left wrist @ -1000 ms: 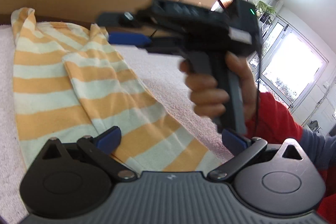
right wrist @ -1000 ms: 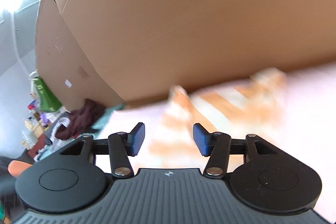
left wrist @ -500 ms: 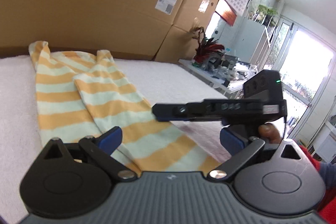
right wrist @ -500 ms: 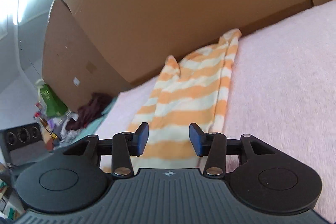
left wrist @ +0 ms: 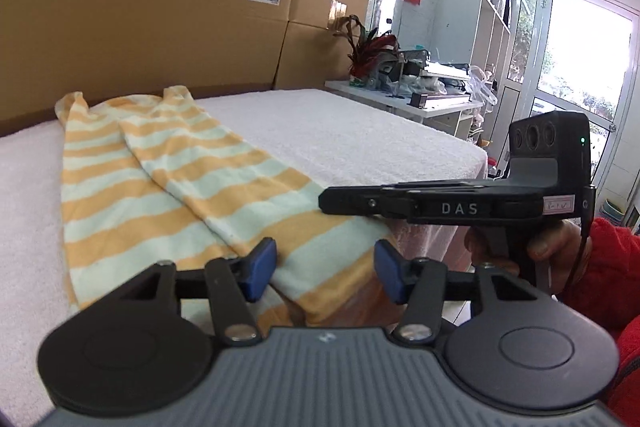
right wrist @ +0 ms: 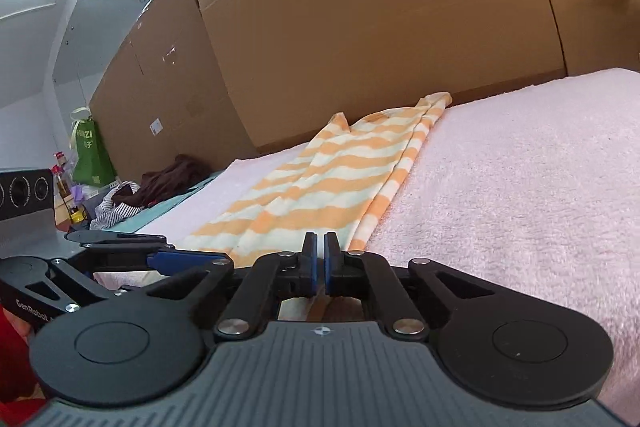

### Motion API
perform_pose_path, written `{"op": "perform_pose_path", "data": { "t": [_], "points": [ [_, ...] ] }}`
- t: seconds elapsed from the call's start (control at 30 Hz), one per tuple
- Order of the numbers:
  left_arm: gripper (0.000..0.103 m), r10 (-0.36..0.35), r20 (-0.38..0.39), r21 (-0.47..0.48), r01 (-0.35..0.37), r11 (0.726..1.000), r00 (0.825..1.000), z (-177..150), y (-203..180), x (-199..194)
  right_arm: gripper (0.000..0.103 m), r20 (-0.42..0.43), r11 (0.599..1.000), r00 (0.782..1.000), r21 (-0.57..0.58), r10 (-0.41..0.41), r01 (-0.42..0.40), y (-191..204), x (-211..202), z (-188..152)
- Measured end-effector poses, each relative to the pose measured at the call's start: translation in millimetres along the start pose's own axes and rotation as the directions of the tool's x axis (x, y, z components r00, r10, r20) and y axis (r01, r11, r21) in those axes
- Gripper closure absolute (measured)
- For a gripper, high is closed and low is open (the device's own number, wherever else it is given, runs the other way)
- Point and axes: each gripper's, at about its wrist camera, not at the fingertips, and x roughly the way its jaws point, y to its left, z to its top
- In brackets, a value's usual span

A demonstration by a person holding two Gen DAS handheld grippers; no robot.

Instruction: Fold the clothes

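Observation:
An orange-and-white striped garment lies folded lengthwise on the towel-covered table. Its near hem hangs over the front edge. My left gripper is at that hem, its jaws closing. The fabric lies between the blue pads, and they are not pressing on it. My right gripper is shut at the hem's right part, pads pinched together on the fabric's edge. A hand in a red sleeve holds it.
Tall cardboard boxes wall the far side of the table. A heap of dark and striped clothes lies past the table's left end. On the right stands a white side table with a plant and clutter.
Both grippers have come down and in to the garment's near hem. The right jaws went from half open to shut. The left jaws narrowed from wide open.

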Motion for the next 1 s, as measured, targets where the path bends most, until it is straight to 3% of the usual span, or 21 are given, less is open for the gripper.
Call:
{"op": "perform_pose_path", "data": {
  "t": [0.07, 0.17, 0.27, 0.43, 0.67, 0.73, 0.8, 0.9, 1.0],
  "points": [
    [0.052, 0.012, 0.024, 0.003, -0.012, 1.0, 1.0, 4.1, -1.2, -5.5, 0.102, 0.0, 1.0, 1.0, 0.01, -0.007, 0.007, 2.9, 0.3, 5.3],
    [0.045, 0.043, 0.033, 0.0, -0.044, 0.999, 0.998, 6.6, 1.6, -3.1, 0.097, 0.0, 1.0, 1.0, 0.024, -0.018, 0.018, 7.2, 0.9, 13.6],
    [0.045, 0.088, 0.028, 0.017, -0.088, 0.996, 0.996, -5.9, 0.8, 4.6, 0.097, -0.019, 1.0, 0.999, -0.009, 0.027, -0.027, 16.6, 5.9, 9.7],
    [0.025, 0.107, 0.052, 0.106, -0.112, 0.988, 0.993, -20.5, -16.1, -0.5, 0.1, -0.013, 0.999, 1.0, -0.036, 0.025, -0.025, 17.5, 0.2, -8.1],
    [0.032, 0.051, 0.089, 0.055, -0.056, 0.997, 0.995, -26.0, -26.6, -14.9, 0.099, 0.018, 0.999, 1.0, -0.04, 0.021, -0.02, 17.7, -18.3, -14.0],
    [0.032, 0.051, 0.104, 0.055, -0.057, 0.997, 0.993, -26.7, -31.0, -18.3, 0.092, 0.026, 0.997, 0.998, -0.036, 0.062, -0.061, 22.2, -22.7, -12.6],
    [0.029, 0.052, 0.097, 0.048, -0.057, 0.997, 0.994, -31.7, -32.0, -17.9, 0.092, 0.033, 0.994, 0.994, -0.032, 0.105, -0.104, 26.7, -27.0, -11.1],
    [0.03, 0.058, 0.076, 0.008, -0.059, 0.998, 0.995, -40.2, -30.2, -15.2, 0.092, -0.015, 0.994, 0.995, -0.042, 0.102, -0.103, 35.6, -20.9, -21.2],
    [0.027, 0.069, 0.069, 0.031, -0.072, 0.997, 0.995, -43.5, -40.8, -24.1, 0.091, -0.057, 0.995, 0.994, -0.025, 0.094, -0.096, 41.3, -16.9, -29.3]
  ]
}}
